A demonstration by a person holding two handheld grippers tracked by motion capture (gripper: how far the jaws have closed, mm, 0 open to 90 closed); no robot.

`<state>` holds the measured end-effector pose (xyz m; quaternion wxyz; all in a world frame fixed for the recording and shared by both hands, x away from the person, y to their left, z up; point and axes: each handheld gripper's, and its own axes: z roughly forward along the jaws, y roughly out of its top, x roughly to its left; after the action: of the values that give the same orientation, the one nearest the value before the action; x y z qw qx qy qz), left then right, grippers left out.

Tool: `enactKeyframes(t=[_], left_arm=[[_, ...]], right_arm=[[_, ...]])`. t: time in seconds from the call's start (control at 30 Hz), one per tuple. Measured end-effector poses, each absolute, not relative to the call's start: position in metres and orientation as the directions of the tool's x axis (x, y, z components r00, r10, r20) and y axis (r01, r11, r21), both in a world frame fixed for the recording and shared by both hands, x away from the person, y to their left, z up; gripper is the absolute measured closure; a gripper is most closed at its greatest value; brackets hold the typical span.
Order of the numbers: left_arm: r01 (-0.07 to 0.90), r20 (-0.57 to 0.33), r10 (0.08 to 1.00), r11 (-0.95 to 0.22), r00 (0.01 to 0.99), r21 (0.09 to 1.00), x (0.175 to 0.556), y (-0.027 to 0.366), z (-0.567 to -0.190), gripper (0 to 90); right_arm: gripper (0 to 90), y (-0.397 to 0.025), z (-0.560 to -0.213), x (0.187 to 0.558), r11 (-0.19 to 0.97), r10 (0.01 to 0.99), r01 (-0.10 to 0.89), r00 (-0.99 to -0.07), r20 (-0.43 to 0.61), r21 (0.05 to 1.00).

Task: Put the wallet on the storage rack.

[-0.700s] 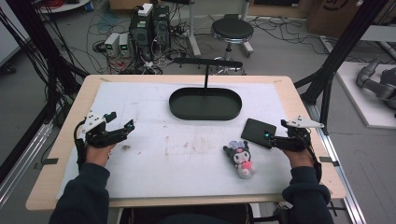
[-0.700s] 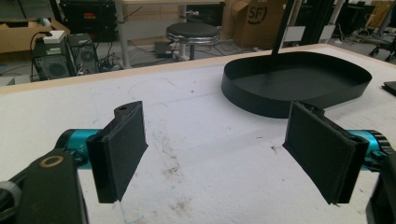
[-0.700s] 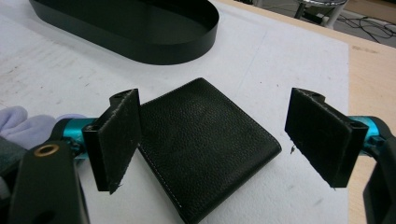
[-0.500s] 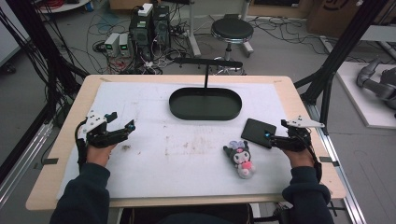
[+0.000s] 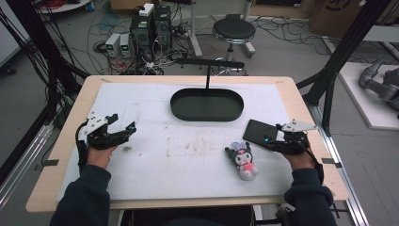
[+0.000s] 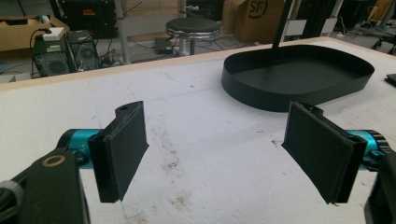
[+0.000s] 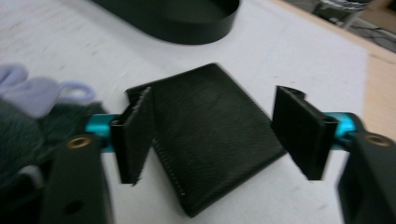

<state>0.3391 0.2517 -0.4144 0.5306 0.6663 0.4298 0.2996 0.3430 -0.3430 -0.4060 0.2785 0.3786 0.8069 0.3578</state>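
A flat black wallet-like pad [image 5: 259,131] lies on the white mat at the right. My right gripper [image 5: 272,141] stands open right at its near corner; in the right gripper view the pad [image 7: 210,135] lies under and between the spread jaws, untouched as far as I can tell. A small plush doll [image 5: 243,160] with a dark head and pink body lies just left of that gripper. An oval black tray [image 5: 207,104] with an upright post sits at the back centre. My left gripper [image 5: 124,128] hangs open over bare mat at the left, nothing between its jaws [image 6: 219,149].
The white mat [image 5: 179,150] covers most of the wooden table [image 5: 301,101] and has brown stains near its middle. Beyond the far edge stand a stool [image 5: 234,30], computer boxes [image 5: 150,21] and cables on the floor.
My left gripper has drifted slightly toward the person's side and left. The right gripper, the pad and the doll stay where they were.
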Motion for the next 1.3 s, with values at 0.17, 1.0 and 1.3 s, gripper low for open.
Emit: enactKeyframes(t=[0.17, 1.0, 1.3], left_arm=[[0.258, -0.057, 0.889, -0.070, 0.455, 0.964, 0.340, 0.252, -0.416, 21.3], [0.283, -0.058, 0.891, -0.080, 0.450, 0.956, 0.342, 0.251, -0.419, 21.5], [0.288, -0.061, 0.891, -0.080, 0.450, 0.954, 0.343, 0.251, -0.420, 21.6]], right_arm=[[41.8, -0.331, -0.414, 0.342, 0.542, 0.753, 0.398, -0.621, -0.217, 0.741], [55.0, -0.314, -0.441, 0.349, 0.719, 0.641, 0.350, -0.668, -0.378, 0.600], [77.4, -0.311, -0.437, 0.349, 0.712, 0.648, 0.361, -0.669, -0.365, 0.602]])
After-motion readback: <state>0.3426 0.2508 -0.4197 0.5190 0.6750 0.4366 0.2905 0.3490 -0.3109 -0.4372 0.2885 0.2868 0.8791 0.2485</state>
